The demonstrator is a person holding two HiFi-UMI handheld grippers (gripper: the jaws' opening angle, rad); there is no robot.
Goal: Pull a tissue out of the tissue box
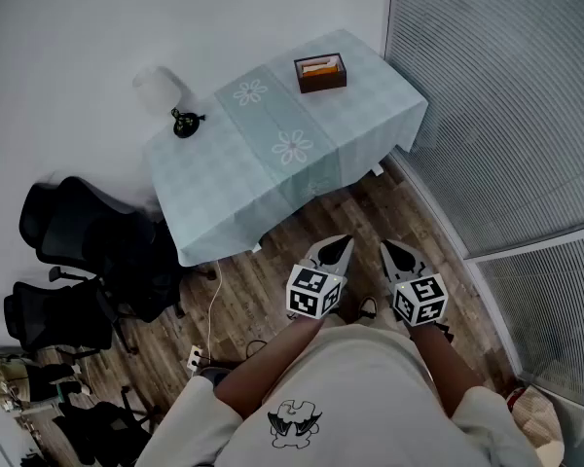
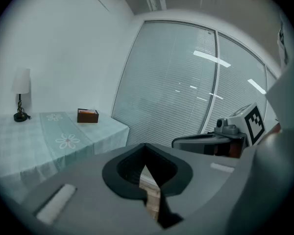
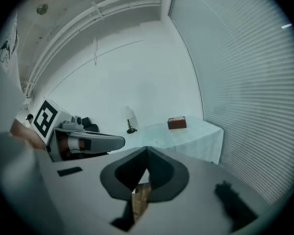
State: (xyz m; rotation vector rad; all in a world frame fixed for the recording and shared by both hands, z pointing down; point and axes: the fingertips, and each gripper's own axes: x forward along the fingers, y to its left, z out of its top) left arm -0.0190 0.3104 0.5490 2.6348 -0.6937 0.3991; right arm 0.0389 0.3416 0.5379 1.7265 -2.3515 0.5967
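Note:
The brown tissue box (image 1: 320, 72) stands near the far edge of a table with a pale blue cloth (image 1: 224, 173). It also shows small in the left gripper view (image 2: 87, 116) and the right gripper view (image 3: 177, 123). Both grippers are held side by side over the wooden floor, well short of the table. My left gripper (image 1: 342, 244) (image 2: 146, 147) has its jaw tips together with nothing in them. My right gripper (image 1: 390, 249) (image 3: 147, 150) is likewise shut and empty. Each gripper sees the other beside it.
A white-shaded lamp (image 1: 159, 93) stands on the table's left corner. Black office chairs (image 1: 73, 261) crowd the floor at the left. Slatted blinds (image 1: 506, 105) run along the right side. A cable and power strip (image 1: 195, 358) lie on the floor.

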